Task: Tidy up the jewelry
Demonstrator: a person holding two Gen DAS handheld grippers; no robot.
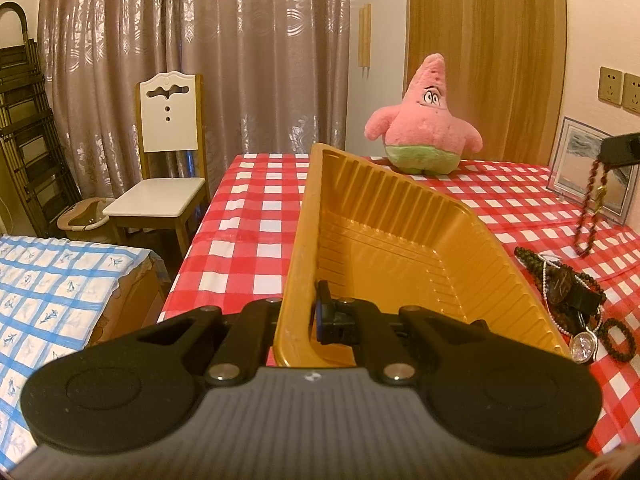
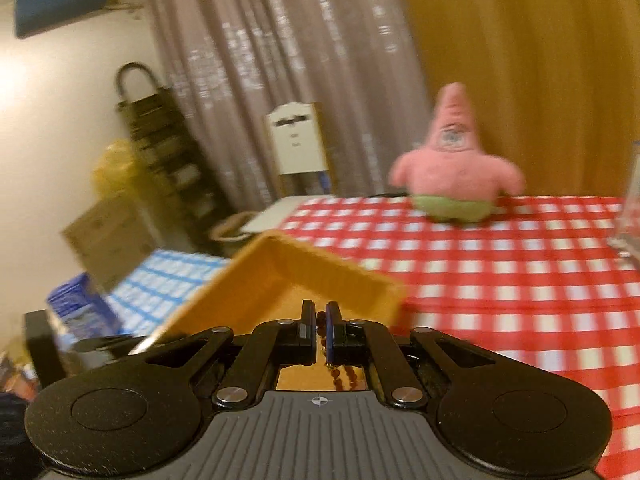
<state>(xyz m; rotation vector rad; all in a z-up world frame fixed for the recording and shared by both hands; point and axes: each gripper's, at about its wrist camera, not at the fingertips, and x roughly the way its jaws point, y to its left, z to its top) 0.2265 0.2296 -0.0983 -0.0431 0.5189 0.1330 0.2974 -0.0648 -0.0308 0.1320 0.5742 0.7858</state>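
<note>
My left gripper (image 1: pixel 306 316) is shut on the left wall of a gold plastic tray (image 1: pixel 384 236) and holds it tilted over the red checked table (image 1: pixel 248 208). The tray is empty. My right gripper (image 2: pixel 319 332) is shut on a dark red bead necklace (image 2: pixel 320 322), which hangs below its fingers over the tray (image 2: pixel 280 276). In the left wrist view the right gripper (image 1: pixel 622 148) shows at the far right with the necklace (image 1: pixel 592 208) dangling from it. A pile of jewelry (image 1: pixel 568 292) lies on the table right of the tray: bead bracelets, a pearl strand and watches.
A pink star plush (image 1: pixel 426 120) sits at the table's far edge. A picture frame (image 1: pixel 588 172) leans at the right wall. A white chair (image 1: pixel 168 168) stands left of the table, with a blue checked surface (image 1: pixel 60 300) nearer. The right wrist view is blurred.
</note>
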